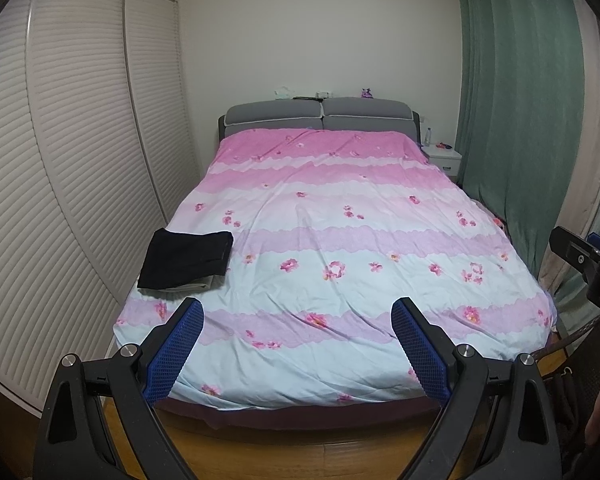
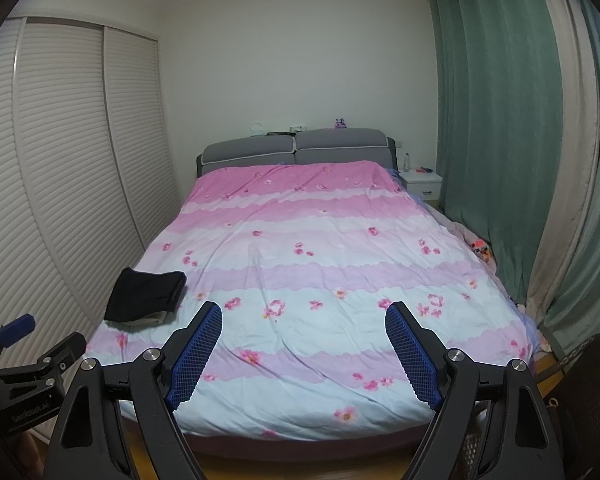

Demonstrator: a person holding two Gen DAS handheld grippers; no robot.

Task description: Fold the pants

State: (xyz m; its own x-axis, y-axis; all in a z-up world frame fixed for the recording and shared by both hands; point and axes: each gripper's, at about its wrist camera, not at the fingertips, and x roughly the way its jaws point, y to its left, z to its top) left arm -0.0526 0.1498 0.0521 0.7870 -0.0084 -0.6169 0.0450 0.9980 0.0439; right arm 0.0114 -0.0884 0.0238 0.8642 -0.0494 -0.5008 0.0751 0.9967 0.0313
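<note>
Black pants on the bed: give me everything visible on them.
The black pants are already folded into a compact, roughly rectangular bundle of dark, matte fabric, with layered edges showing at the end toward the middle of the bed. They lie flat near the left edge of the floral duvet, toward the foot of the bed. A folded beige garment sits underneath, peeking out along the near edge. Neither gripper touches them; both sets of fingers are clear of the bundle.

Two wrist fisheyes, side by side at the foot of the bed point(image 1: 340, 240), both facing the headboard point(image 2: 296, 148) and tilted downward, sharing bed, wardrobe doors point(image 1: 80, 120) and curtain point(image 2: 500, 120) (each glimpses the other's tongs at its edge).
</note>
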